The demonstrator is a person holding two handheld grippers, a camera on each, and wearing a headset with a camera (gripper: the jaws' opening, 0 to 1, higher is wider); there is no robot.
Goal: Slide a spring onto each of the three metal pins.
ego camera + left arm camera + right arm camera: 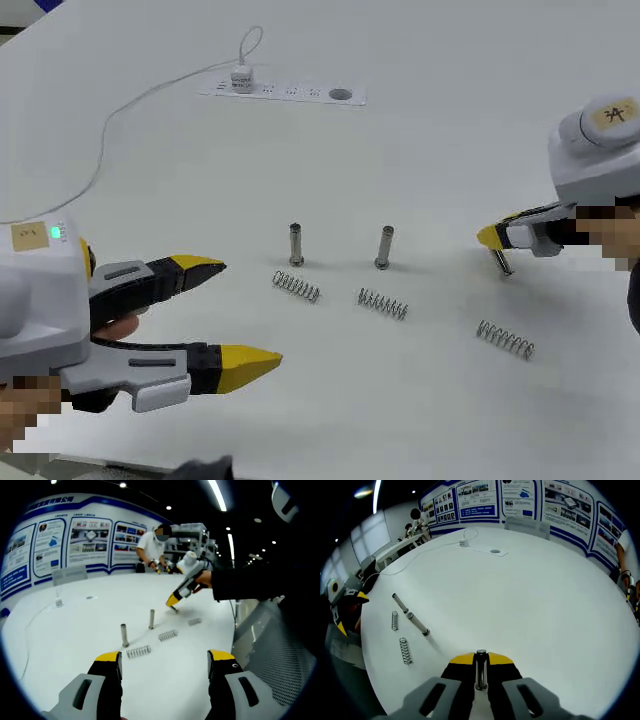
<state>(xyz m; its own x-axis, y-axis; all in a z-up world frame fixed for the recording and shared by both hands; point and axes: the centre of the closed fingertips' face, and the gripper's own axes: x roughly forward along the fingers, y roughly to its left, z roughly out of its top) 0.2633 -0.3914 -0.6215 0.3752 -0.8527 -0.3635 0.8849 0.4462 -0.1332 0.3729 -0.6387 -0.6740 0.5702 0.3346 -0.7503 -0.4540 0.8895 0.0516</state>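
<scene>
**A:** How do the left gripper's jaws stand?

**B:** The left gripper has its jaws wide apart, with nothing between them. Just ahead of its tips the nearest spring lies flat on the white table, long axis crosswise to the jaws. Right behind it the first pin stands upright.

**A:** And further out?

**B:** The second spring also lies flat, and the second pin stands upright behind it. Beyond them lies the third spring.

**A:** The right gripper?

**B:** The right gripper is clamped on the third pin. In its own view the pin's long axis runs straight along the jaws. In the head view the pin slants down from the tips toward the table, near the third spring. I cannot tell whether its lower end touches.
</scene>
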